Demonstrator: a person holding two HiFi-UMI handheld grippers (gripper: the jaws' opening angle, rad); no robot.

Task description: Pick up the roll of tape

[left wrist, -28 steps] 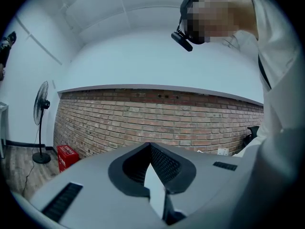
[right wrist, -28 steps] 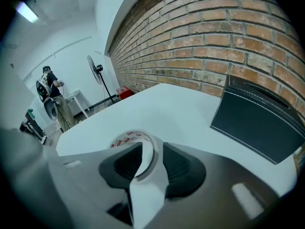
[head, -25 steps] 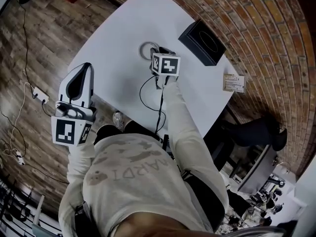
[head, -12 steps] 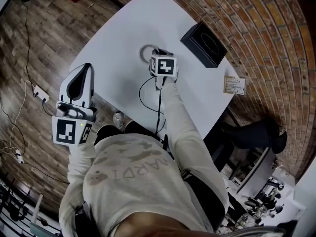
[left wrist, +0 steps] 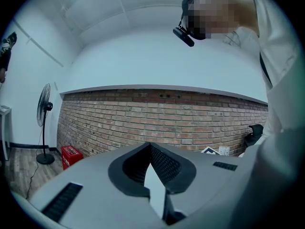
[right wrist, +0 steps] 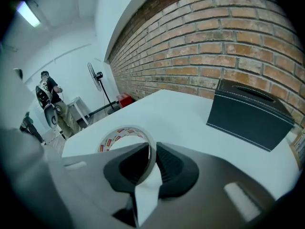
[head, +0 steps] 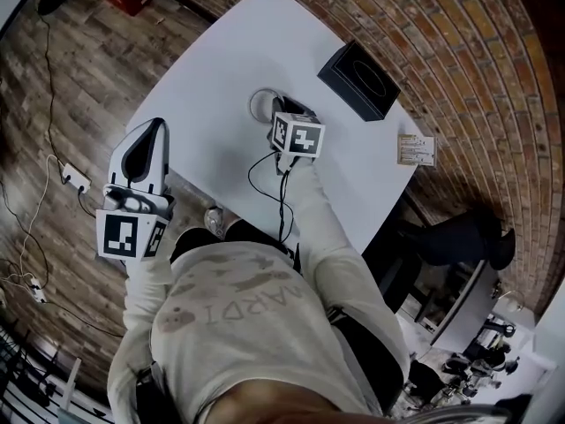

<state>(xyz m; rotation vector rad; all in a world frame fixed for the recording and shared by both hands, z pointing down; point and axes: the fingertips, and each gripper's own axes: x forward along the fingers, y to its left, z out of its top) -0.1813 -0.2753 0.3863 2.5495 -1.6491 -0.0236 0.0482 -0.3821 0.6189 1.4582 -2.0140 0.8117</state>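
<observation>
I've got the R gripper [head: 279,104] [right wrist: 151,149] on the roll of tape [head: 253,106] [right wrist: 108,141]. Its jaws have just been closing and now pinch the wall of the ring between the pads. In the right gripper view the roll stands on edge in that grip, a bit tilted, w/ the rest of the ring out to the left of the jaws and the white table [head: 221,51] behind it. I can't tell if the roll's lower rim touches the table.

Vs a sec ago in the head view:
- The R gripper's marker cube [head: 298,138] sits a little closer to the person's body and further from the black box [head: 357,79] [right wrist: 250,113].
- The roll has come along w/ it by about the same amount and is still roughly mid-table.
- The box hasn't moved; it's still by the table edge next to the brick wall [left wrist: 157,120].
- The cable [head: 265,170] from the R gripper loops over the table much as before.

The L gripper [head: 157,124] [left wrist: 148,147] is unchanged: jaws together, tips meeting, nothing btw them. It hangs just off the table's left edge over the wood floor [head: 71,78], pointing level at the brick wall
</observation>
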